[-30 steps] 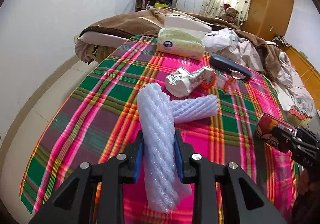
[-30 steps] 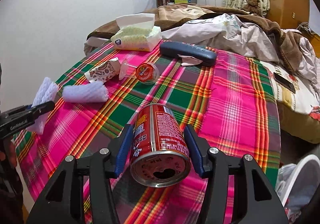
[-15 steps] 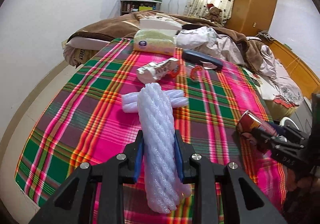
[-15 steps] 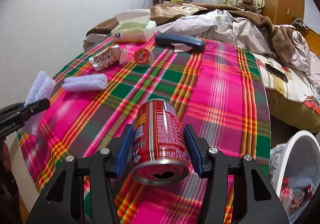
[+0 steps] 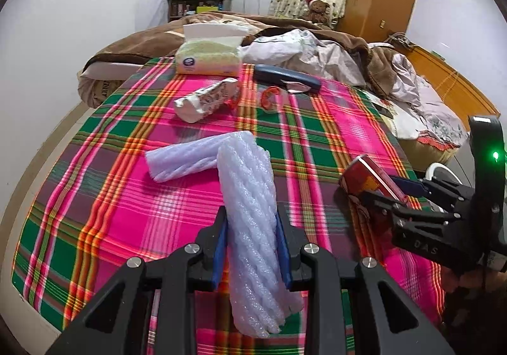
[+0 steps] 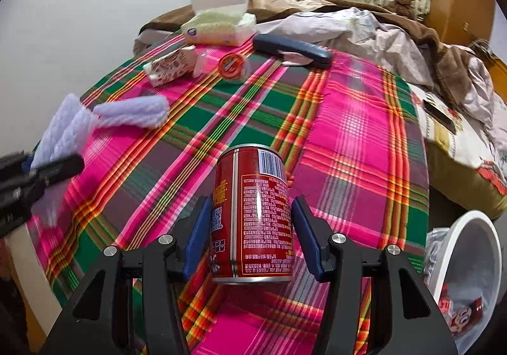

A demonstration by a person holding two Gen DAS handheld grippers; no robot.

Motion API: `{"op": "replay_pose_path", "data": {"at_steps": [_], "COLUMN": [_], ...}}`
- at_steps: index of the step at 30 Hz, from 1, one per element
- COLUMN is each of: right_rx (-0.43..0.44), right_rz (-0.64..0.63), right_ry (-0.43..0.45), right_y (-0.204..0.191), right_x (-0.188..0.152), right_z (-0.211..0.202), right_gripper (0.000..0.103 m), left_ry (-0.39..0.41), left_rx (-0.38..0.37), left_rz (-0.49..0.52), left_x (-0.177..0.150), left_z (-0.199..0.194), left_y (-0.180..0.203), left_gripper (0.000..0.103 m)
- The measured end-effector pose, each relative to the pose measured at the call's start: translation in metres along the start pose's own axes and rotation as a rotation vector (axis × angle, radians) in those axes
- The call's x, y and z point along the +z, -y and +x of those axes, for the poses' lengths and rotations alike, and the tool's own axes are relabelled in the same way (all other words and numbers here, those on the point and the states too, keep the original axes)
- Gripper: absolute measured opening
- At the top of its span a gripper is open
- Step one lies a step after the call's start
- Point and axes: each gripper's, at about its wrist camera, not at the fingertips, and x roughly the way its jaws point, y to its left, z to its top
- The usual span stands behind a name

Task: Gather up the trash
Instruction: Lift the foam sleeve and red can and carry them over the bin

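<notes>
A white foam net sleeve (image 5: 250,177) is clamped between the blue pads of my left gripper (image 5: 250,215) and sticks out past both ends of the jaws. A second foam sleeve (image 5: 183,158) lies on the plaid cloth just beyond it. My right gripper (image 6: 252,201) is shut on a red drink can (image 6: 253,212), held above the cloth near the bed's right edge. From the left wrist view the can (image 5: 367,177) and the right gripper (image 5: 396,193) show at the right. The right wrist view shows the left gripper (image 6: 47,169) at the far left.
A crumpled snack wrapper (image 5: 206,98) and a clear cup with an orange lid (image 5: 269,96) lie further back. Behind them are a tissue pack (image 5: 209,60), a dark blue case (image 5: 285,77) and rumpled bedding. A white lined bin (image 6: 469,260) stands on the floor at the right.
The left gripper has carried the foam sleeve back and rightward, away from the sleeve on the cloth. The can has tipped in the right jaws, its open end no longer showing. More of the bin shows.
</notes>
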Motion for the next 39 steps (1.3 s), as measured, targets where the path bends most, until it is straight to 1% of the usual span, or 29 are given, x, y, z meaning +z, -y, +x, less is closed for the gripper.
{"op": "replay_pose_path", "data": {"at_steps": [2,6,10,17,20,24,28,39], "right_rx": [-0.013,-0.010,0.003,-0.022,-0.044,-0.080,-0.136,-0.265], "right_rz": [-0.012,0.021,0.088,0.146,0.170,0.216,0.262,0.384], "right_ry": [0.011,0.033,0.086,0.166,0.189,0.219,0.240,0.255], "right_y": [-0.002,0.006,0.021,0.043,0.054,0.073,0.096,0.153], "right_x": [-0.004,-0.009,-0.012,-0.019,-0.022,-0.029,-0.040,-0.064], "right_z": [-0.003,-0.010,-0.030,-0.065,-0.077,-0.090,-0.105,-0.125], "right_gripper": [0.054,0.053,0.053,0.054,0.054,0.054,0.054,0.054], "left_ry": [-0.001,0.006,0.014,0.041,0.058,0.074,0.085,0.081], "left_rx": [-0.005,-0.022,-0.041,-0.076,-0.091,-0.129,-0.172,-0.290], "left_rz": [0.014,0.042,0.075,0.134,0.168,0.210,0.253,0.374], "left_x": [-0.001,0.001,0.002,0.008,0.012,0.016,0.020,0.026], "left_z": [0.000,-0.003,-0.006,-0.013,-0.017,-0.019,-0.019,-0.008], "left_y": [0.006,0.019,0.033,0.065,0.082,0.108,0.135,0.219], "left_gripper": [0.029,0.029,0.029,0.029,0.029,0.029,0.029,0.029]}}
